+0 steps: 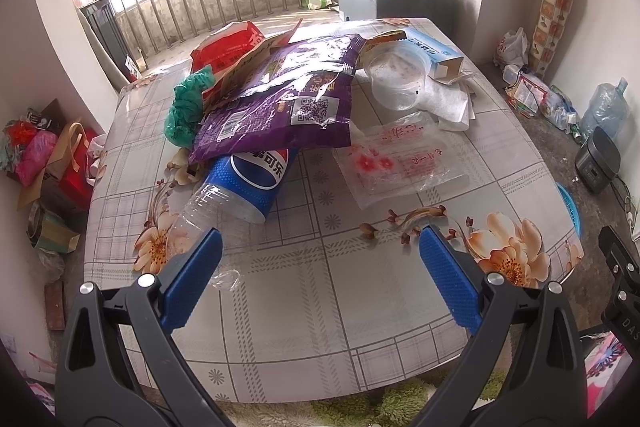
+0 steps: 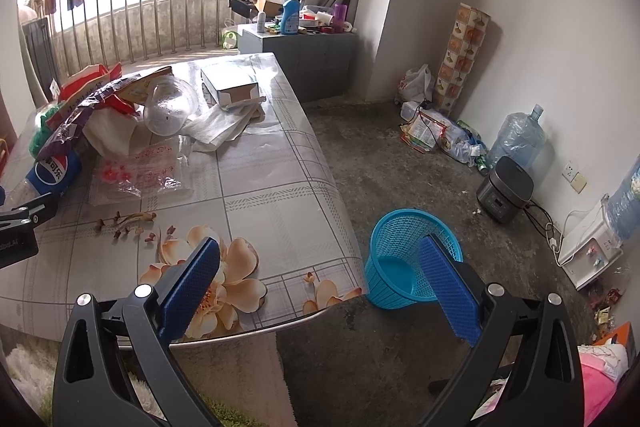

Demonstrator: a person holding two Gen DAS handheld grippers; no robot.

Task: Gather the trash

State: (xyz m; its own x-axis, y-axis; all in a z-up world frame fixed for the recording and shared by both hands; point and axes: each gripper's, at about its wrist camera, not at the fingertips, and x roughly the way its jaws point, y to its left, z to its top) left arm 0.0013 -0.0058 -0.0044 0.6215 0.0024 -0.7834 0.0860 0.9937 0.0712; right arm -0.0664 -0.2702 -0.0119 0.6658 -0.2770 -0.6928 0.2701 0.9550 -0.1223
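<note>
Left hand-held gripper (image 1: 320, 267): its blue pads stood wide apart with nothing between them, poised over the near part of the surface (image 1: 320, 327).
Right hand-held gripper (image 2: 320, 279): pads spread apart too and empty, hanging over the surface's near corner, the left pad above the flower print and the right pad in front of the blue basket (image 2: 404, 259).
Trash: it lay in a heap ahead of the left gripper, with the purple snack bag (image 1: 280, 99) on top, the green plastic bag (image 1: 184, 107) and red pack (image 1: 228, 47) off to its left, and the clear tub (image 1: 396, 75) and flat clear bag (image 1: 400, 159) ahead and to the right.
Bottle: the Pepsi bottle (image 1: 240, 183) lay on its side just ahead of the left pad, its label end tucked under the purple bag.
Long axis: it ran on a diagonal, the clear neck end coming toward the gripper's left pad and partly hidden behind it.
Nearer hand: clearly the left, since in the right view the bottle sat far off to the left.
Basket: on the floor beyond the right gripper, just beside the surface's edge, and it looked empty.
Likely next: probably a left-hand grab of the bottle, which would call for a shift leftward to straddle that slanted body.
Progress: seemingly at the very start.
</note>
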